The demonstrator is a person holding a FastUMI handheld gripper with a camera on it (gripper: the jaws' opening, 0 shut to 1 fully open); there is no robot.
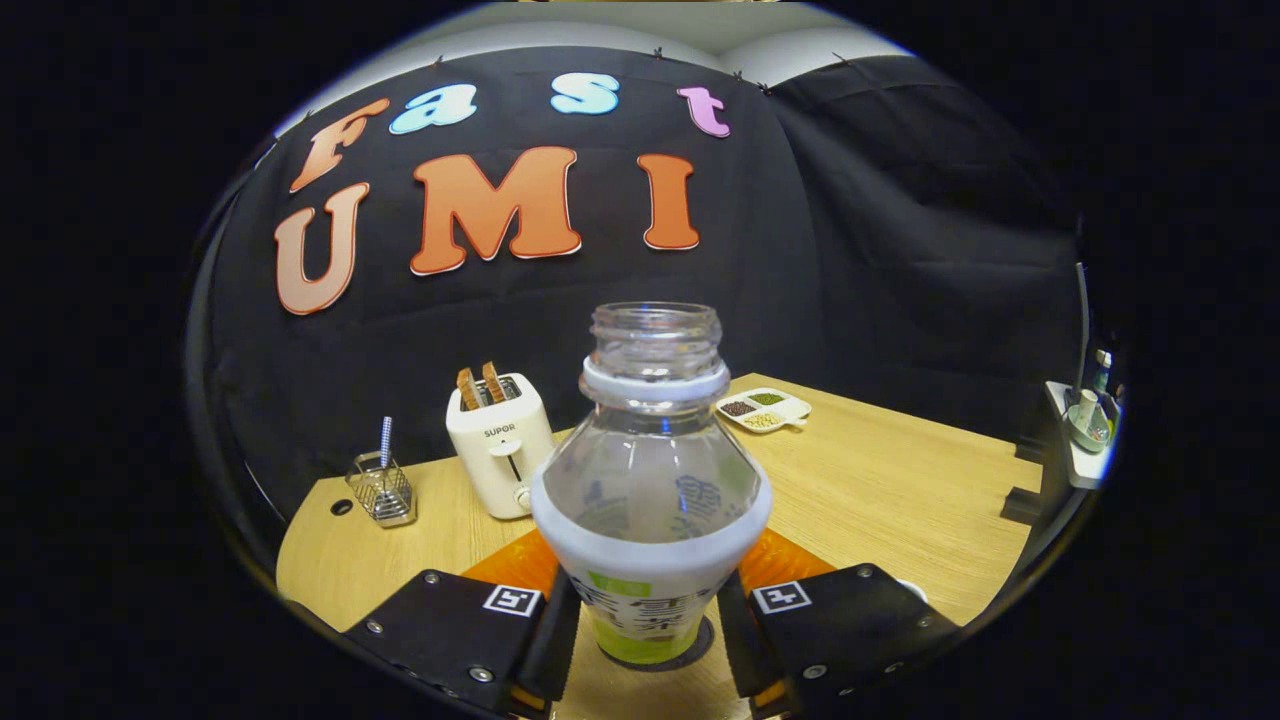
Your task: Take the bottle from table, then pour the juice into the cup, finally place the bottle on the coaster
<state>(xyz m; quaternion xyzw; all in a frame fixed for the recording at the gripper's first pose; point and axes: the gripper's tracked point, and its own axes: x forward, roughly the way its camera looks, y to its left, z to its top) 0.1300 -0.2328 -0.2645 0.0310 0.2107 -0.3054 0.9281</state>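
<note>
Gripper (pixel 648 610) clamps the upright, uncapped bottle (pixel 650 480) between both fingers.

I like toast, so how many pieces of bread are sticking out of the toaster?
2. Both bread slices stand side by side in the slots on top of the toaster, on the table beyond the fingers, behind the bottle that the gripper holds.

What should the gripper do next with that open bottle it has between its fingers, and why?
Probably open the fingers and back away. The bottle stands upright between the gripper fingers, its base apparently over a dark round coaster, its clear upper part looks empty and its cap is off. So the pour seems done.
</note>
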